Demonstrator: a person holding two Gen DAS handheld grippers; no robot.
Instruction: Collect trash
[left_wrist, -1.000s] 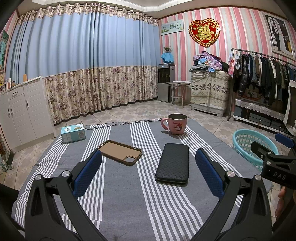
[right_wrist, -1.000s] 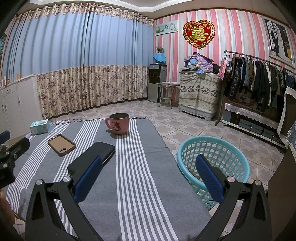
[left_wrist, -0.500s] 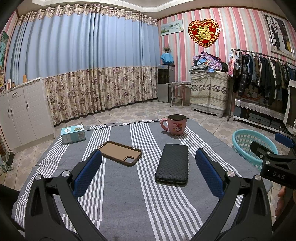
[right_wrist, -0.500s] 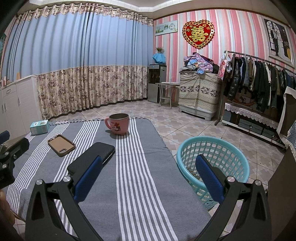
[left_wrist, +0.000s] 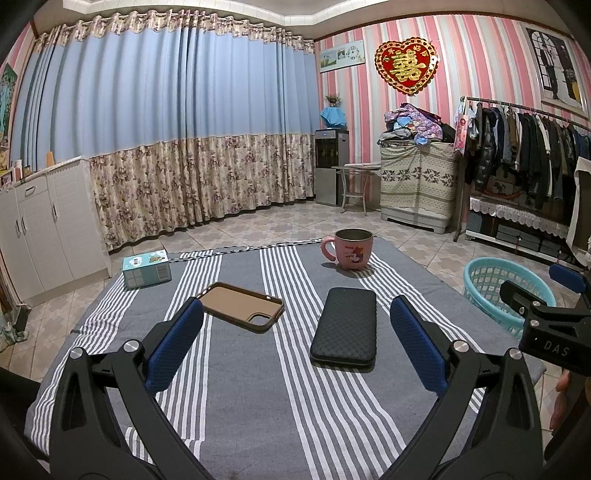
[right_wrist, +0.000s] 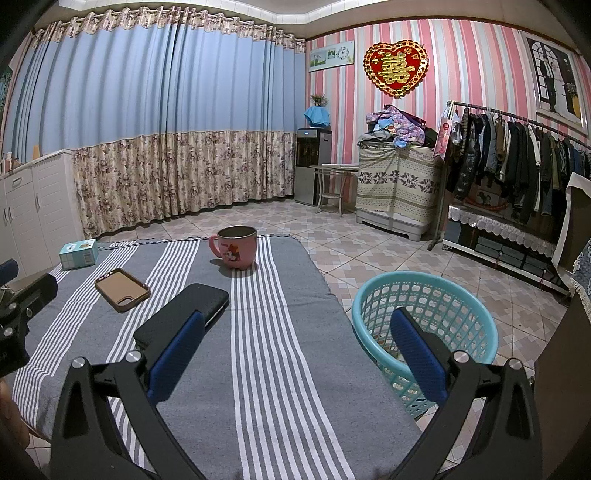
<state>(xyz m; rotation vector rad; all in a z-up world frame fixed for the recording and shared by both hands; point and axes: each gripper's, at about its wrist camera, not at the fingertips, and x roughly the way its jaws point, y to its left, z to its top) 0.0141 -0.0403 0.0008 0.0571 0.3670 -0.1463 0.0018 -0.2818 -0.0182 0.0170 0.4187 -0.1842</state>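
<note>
You are looking across a table (left_wrist: 295, 413) covered in a woven grey cloth with bands of thin white stripes, set in a room with pink striped walls and blue curtains over a floral hem. To the right of the table, on the tiled floor, stands a round turquoise plastic laundry basket (right_wrist: 424, 295) with a lattice wall; your right wrist view shows nearly all of it, with a little debris at the bottom, while your left wrist view catches only its far rim. On the cloth lie a black rectangular power bank (left_wrist: 345, 326) with a quilted diamond texture, flat and lengthwise, and just to its left a brown phone case (left_wrist: 242, 306), hollow side up with a camera cutout. Beyond them stands a pink cartoon-printed mug (left_wrist: 349, 249) with a metal lining, upright, handle to the left. At the far left corner sits a small teal cardboard box (left_wrist: 147, 268). Your left gripper (left_wrist: 295, 343) hovers above the cloth with its blue ribbed pads spread wide, grasping nothing. Your right gripper (right_wrist: 295, 350) is likewise wide apart and empty, its left pad overlapping the power bank in view.
</note>
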